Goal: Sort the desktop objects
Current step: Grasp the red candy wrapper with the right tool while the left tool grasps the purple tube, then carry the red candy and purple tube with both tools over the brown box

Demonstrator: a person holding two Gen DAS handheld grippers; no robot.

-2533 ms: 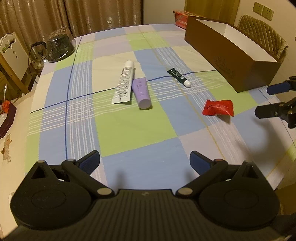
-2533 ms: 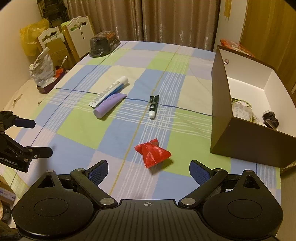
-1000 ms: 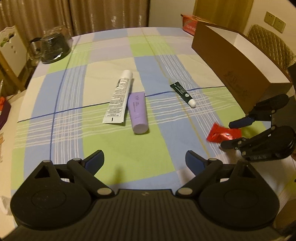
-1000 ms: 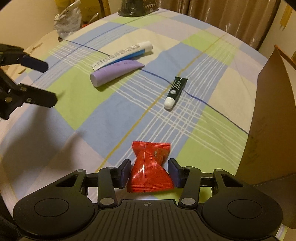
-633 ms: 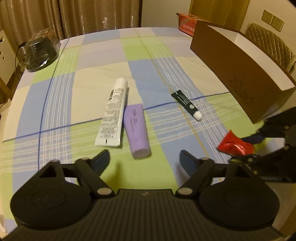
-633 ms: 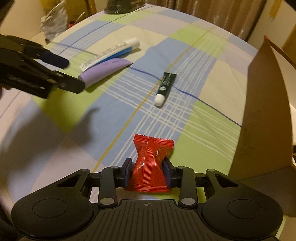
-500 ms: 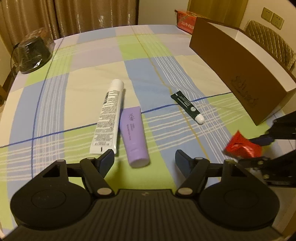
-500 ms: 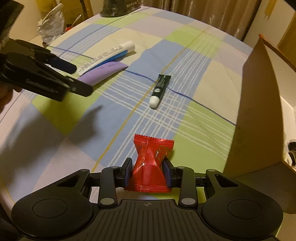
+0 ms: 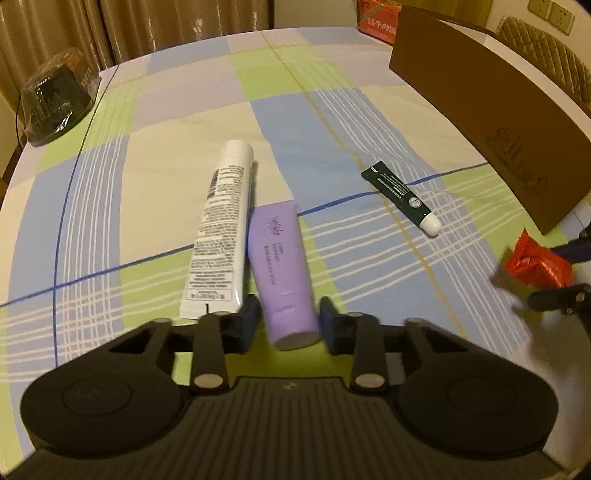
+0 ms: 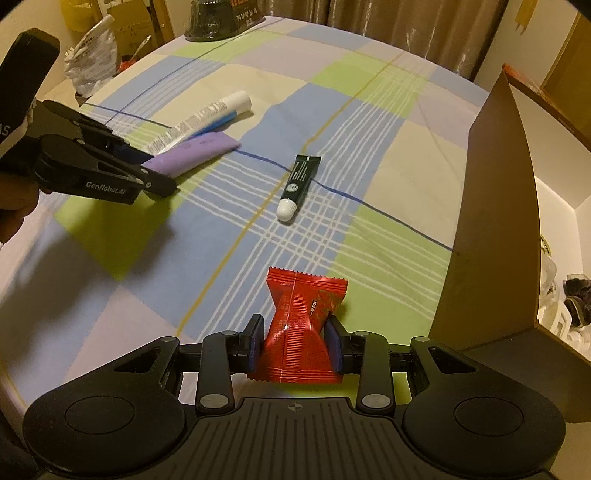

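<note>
My left gripper (image 9: 287, 325) has its jaws around the cap end of a purple tube (image 9: 280, 258) lying on the checked tablecloth; the pads are close to its sides and I cannot tell if they press it. A white tube (image 9: 221, 225) lies beside it on the left. A small dark green tube (image 9: 400, 195) lies to the right. My right gripper (image 10: 295, 341) is shut on a red snack packet (image 10: 301, 328) and holds it above the table beside the brown box (image 10: 491, 221). The packet also shows in the left wrist view (image 9: 535, 264).
The brown box's open white inside (image 10: 561, 280) holds a few small items. A dark wrapped object (image 9: 55, 103) stands at the table's far left corner. A red carton (image 9: 376, 18) sits behind the box. A chair (image 9: 546, 70) stands at the right.
My left gripper moved forward onto the purple tube and its jaws narrowed around it. My right gripper closed on the red packet, lifted it and carried it toward the box.
</note>
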